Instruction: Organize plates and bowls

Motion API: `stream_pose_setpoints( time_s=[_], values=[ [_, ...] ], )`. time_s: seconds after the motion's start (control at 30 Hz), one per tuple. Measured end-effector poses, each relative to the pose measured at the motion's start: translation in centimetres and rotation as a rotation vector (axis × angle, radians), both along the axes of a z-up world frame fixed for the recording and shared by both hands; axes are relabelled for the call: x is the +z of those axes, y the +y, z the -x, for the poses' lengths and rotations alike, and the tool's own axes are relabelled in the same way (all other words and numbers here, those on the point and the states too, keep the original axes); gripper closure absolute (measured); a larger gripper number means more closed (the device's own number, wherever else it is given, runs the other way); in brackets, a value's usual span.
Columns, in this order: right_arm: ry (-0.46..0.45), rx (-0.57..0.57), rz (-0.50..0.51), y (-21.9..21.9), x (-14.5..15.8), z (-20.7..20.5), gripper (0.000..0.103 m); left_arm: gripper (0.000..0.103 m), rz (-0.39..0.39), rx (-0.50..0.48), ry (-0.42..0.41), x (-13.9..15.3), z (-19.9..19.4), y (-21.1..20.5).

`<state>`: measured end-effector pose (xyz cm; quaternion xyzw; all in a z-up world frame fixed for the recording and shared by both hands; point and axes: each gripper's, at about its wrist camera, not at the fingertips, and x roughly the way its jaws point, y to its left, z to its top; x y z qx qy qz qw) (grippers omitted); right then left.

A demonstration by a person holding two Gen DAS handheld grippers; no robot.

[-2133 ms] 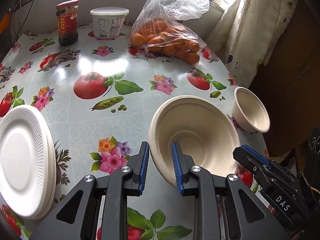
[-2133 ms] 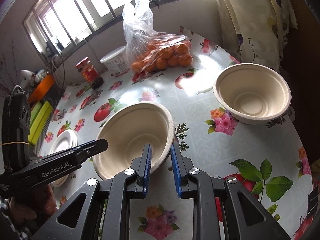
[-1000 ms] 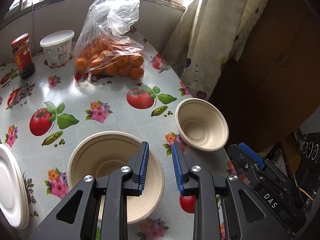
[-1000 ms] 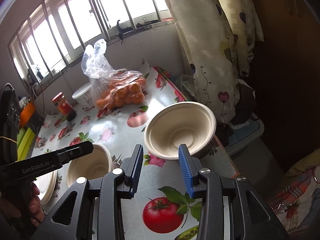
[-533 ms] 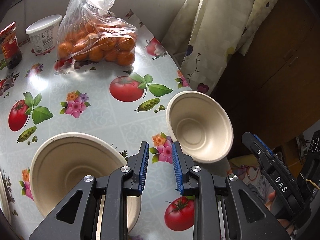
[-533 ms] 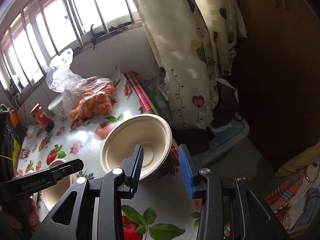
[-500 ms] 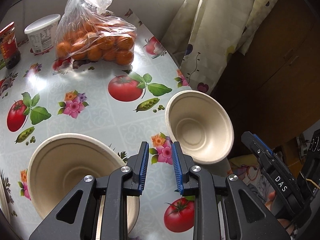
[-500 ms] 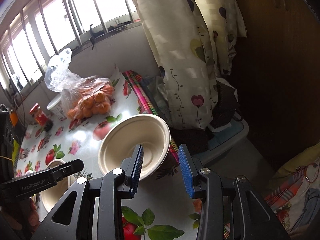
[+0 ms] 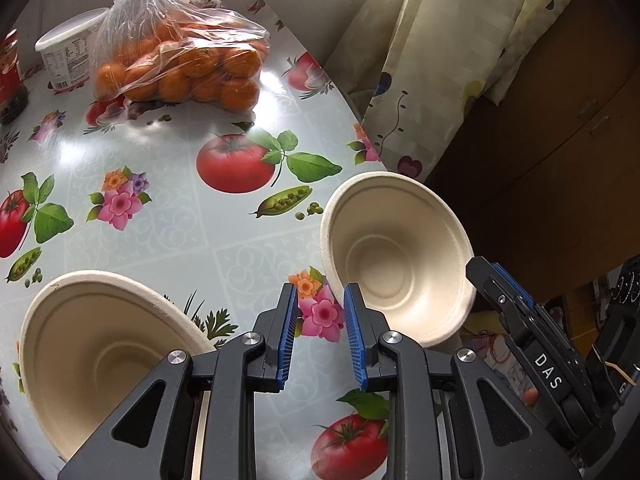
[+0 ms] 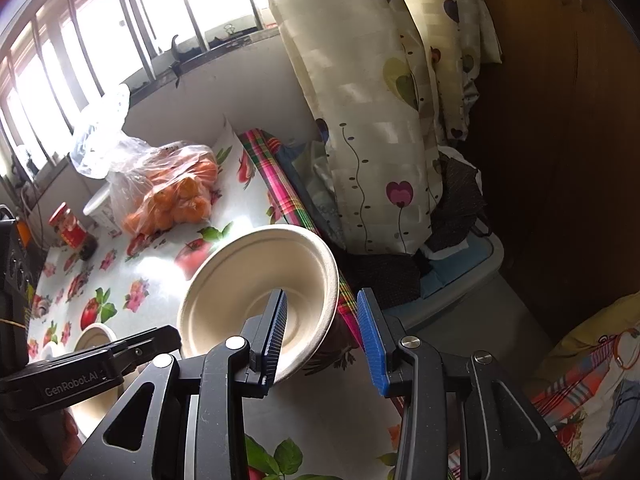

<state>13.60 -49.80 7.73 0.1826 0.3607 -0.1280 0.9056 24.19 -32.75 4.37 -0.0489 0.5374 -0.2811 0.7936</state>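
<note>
A small beige bowl (image 9: pixel 396 256) stands at the table's right edge; it also shows in the right wrist view (image 10: pixel 256 284). A larger beige bowl (image 9: pixel 96 344) sits lower left on the table, and shows in the right wrist view (image 10: pixel 90 340). My left gripper (image 9: pixel 319 332) is open and empty, its right finger by the small bowl's near-left rim. My right gripper (image 10: pixel 322 332) is open, its left finger over the small bowl's inside and its right finger outside the rim.
A bag of oranges (image 9: pixel 180 52), a white tub (image 9: pixel 68 52) and a red-lidded jar (image 9: pixel 10 76) stand at the back of the table. A curtain (image 10: pixel 380 100) and a wooden cabinet (image 10: pixel 560 120) lie right, past the table edge.
Both grippers have moved right from the large bowl to the small bowl. My right gripper has opened wider and now straddles the small bowl's rim.
</note>
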Motion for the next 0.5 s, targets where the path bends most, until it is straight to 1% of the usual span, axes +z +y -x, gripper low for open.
stream_pose_setpoints(
  time_s=[0.07,0.17,0.27,0.4,0.47,0.5],
  values=[
    [0.003,0.002,0.003,0.0,-0.1,-0.2,0.068,0.078,-0.005,0.004,0.009,-0.2,-0.1,-0.1],
    [0.010,0.000,-0.001,-0.1,-0.5,-0.4,0.072,0.078,-0.006,0.002,0.005,-0.3,0.0,-0.3],
    [0.017,0.001,-0.001,-0.1,-0.8,-0.5,0.073,0.078,-0.008,0.005,0.004,-0.3,-0.1,-0.4],
    [0.021,-0.002,-0.004,-0.3,-1.0,-0.5,0.080,0.078,-0.007,0.014,0.008,-0.4,-0.3,-0.2],
    [0.022,0.001,-0.012,-0.4,-1.1,-0.6,0.081,0.078,-0.009,0.016,0.007,-0.4,-0.2,-0.2],
    [0.021,0.001,-0.012,-0.4,-1.1,-0.6,0.085,0.078,-0.008,0.016,0.001,-0.2,-0.1,-0.2]
  ],
)
